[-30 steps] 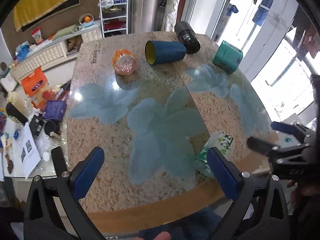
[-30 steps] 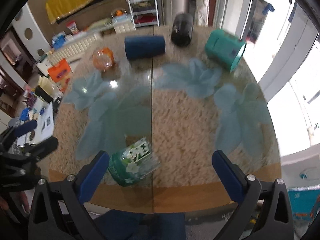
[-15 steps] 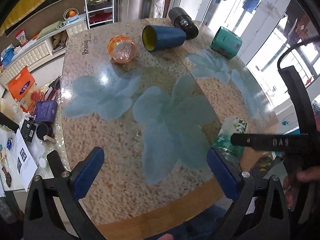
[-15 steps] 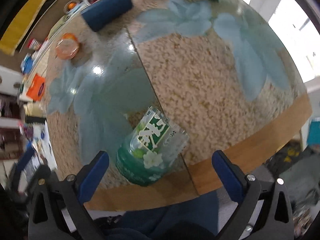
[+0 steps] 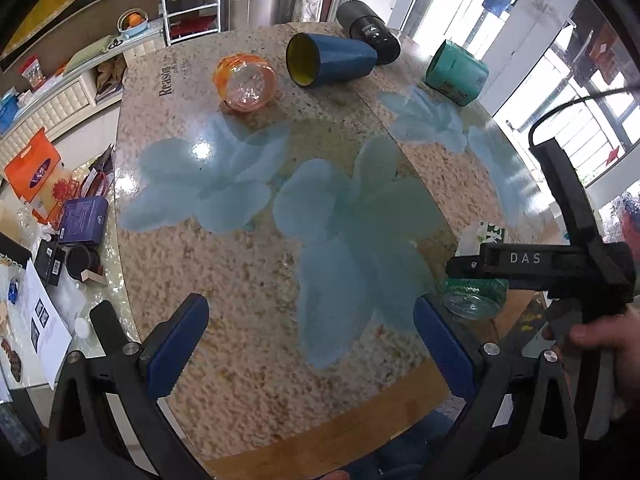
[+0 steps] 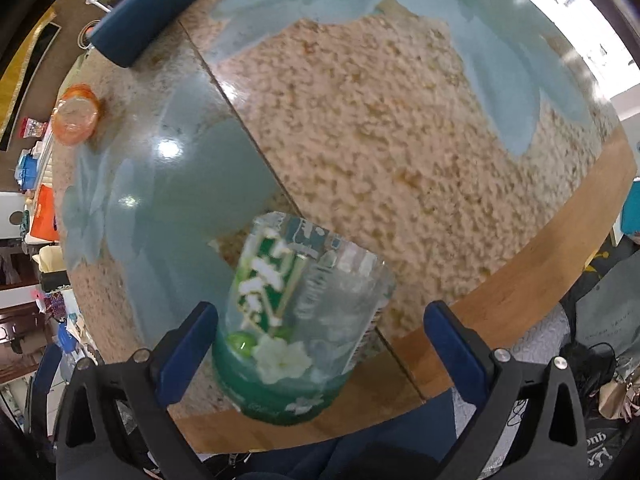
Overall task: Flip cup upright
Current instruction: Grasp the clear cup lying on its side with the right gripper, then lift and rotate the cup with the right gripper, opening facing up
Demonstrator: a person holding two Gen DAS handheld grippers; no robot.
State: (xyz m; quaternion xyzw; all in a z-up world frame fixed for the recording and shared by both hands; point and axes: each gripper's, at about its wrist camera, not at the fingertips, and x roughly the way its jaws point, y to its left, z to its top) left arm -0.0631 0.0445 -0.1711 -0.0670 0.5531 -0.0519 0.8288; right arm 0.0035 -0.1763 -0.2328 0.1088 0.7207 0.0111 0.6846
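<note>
A clear cup with a green band and white flower print lies on its side at the near edge of the round table. My right gripper is open, its blue fingers on either side of the cup without touching it. In the left wrist view the same cup shows at the right, partly hidden by the right gripper's black body. My left gripper is open and empty above the table's near part.
At the far side lie an orange glass cup, a dark blue cup, a black cylinder and a teal cup. Boxes and bags clutter the surface left of the table.
My right gripper has dropped and closed in on the green cup, which now sits between its fingers. My left gripper has shifted a little forward and left.
</note>
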